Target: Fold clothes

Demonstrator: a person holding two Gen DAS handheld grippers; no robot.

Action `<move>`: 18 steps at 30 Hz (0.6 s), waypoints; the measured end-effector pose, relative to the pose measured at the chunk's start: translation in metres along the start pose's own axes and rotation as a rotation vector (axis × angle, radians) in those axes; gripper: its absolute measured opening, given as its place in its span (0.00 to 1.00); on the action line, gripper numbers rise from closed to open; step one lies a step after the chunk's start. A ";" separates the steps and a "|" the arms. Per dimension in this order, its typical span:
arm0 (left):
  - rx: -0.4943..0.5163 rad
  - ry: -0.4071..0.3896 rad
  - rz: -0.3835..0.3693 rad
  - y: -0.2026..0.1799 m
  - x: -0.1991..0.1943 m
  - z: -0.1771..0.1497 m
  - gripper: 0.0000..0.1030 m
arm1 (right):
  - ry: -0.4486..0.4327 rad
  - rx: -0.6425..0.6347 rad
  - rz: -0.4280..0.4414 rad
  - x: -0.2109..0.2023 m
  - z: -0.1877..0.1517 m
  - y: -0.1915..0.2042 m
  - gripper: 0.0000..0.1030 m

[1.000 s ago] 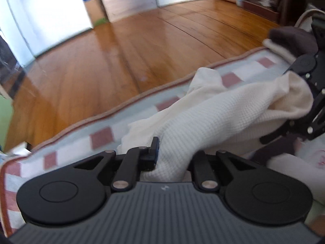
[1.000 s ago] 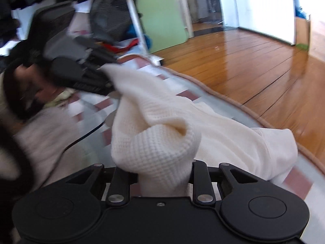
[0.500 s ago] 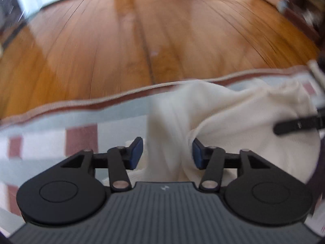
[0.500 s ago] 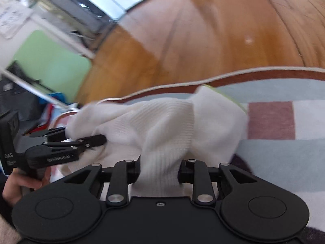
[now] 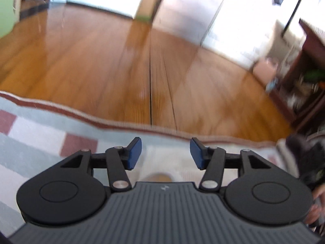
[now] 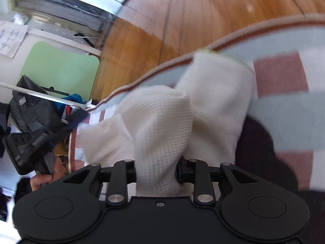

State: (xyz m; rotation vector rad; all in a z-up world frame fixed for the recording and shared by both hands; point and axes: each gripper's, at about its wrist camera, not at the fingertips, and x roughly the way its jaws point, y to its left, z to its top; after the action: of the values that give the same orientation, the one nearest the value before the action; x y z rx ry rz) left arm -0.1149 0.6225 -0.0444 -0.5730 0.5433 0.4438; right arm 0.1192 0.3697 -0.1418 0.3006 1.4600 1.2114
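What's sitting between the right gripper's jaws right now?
A bunched fold of the cream waffle-knit garment, pinched in the right gripper; the rest trails onto the checked rug. The right wrist view shows it.

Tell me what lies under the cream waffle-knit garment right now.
The cream waffle-knit garment lies on a checked blue, white and dusty-red rug. A dark cloth shows at its right edge; how far that runs underneath is covered.

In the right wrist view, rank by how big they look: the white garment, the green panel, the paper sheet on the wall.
1. white garment, pinched in the right gripper close to the lens, so nearness inflates it
2. green panel
3. paper sheet, far off and cut by the frame edge
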 end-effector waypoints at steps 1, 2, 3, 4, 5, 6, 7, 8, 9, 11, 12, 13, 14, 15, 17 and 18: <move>-0.001 0.002 -0.018 0.001 -0.001 0.001 0.52 | -0.023 0.014 -0.003 -0.003 -0.001 -0.002 0.31; 0.002 0.023 -0.033 0.002 0.000 0.000 0.57 | -0.054 0.013 -0.014 -0.006 -0.002 -0.002 0.32; 0.007 0.058 -0.048 0.003 0.004 -0.002 0.64 | -0.088 0.012 -0.027 -0.008 -0.003 -0.002 0.34; 0.022 0.095 -0.051 0.001 0.008 -0.005 0.68 | -0.132 0.011 -0.047 -0.011 -0.003 -0.003 0.36; 0.044 0.133 -0.046 -0.002 0.012 -0.008 0.74 | -0.171 0.007 -0.067 -0.013 -0.003 -0.003 0.37; 0.072 0.167 -0.023 -0.005 0.020 -0.011 0.79 | -0.196 -0.004 -0.084 -0.012 -0.003 -0.002 0.38; 0.105 0.199 0.013 -0.008 0.029 -0.016 0.79 | -0.222 -0.016 -0.102 -0.012 -0.004 -0.002 0.41; 0.139 0.231 0.049 -0.012 0.038 -0.020 0.79 | -0.243 -0.026 -0.118 -0.011 -0.004 -0.002 0.44; 0.170 0.240 0.085 -0.016 0.045 -0.022 0.67 | -0.251 -0.038 -0.130 -0.010 -0.005 -0.001 0.47; 0.231 0.226 0.158 -0.023 0.056 -0.026 0.06 | -0.278 -0.089 -0.131 -0.010 -0.009 0.006 0.44; 0.262 0.218 0.194 -0.027 0.062 -0.028 0.04 | -0.309 -0.130 -0.103 -0.013 -0.013 0.011 0.29; 0.295 0.180 0.220 -0.033 0.060 -0.027 0.04 | -0.340 -0.171 -0.074 -0.017 -0.018 0.017 0.27; 0.331 0.120 0.237 -0.040 0.054 -0.024 0.04 | -0.368 -0.210 -0.043 -0.021 -0.022 0.023 0.26; 0.342 0.087 0.243 -0.043 0.052 -0.020 0.04 | -0.389 -0.242 -0.006 -0.026 -0.026 0.026 0.25; 0.331 0.077 0.245 -0.042 0.059 -0.012 0.04 | -0.404 -0.290 0.003 -0.032 -0.029 0.031 0.25; 0.328 0.093 0.255 -0.039 0.069 -0.012 0.04 | -0.402 -0.307 -0.026 -0.032 -0.028 0.031 0.25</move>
State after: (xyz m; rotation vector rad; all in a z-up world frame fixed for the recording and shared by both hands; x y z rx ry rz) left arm -0.0450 0.6021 -0.0789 -0.2103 0.7658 0.5571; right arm 0.0924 0.3452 -0.1040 0.2935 0.9167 1.2496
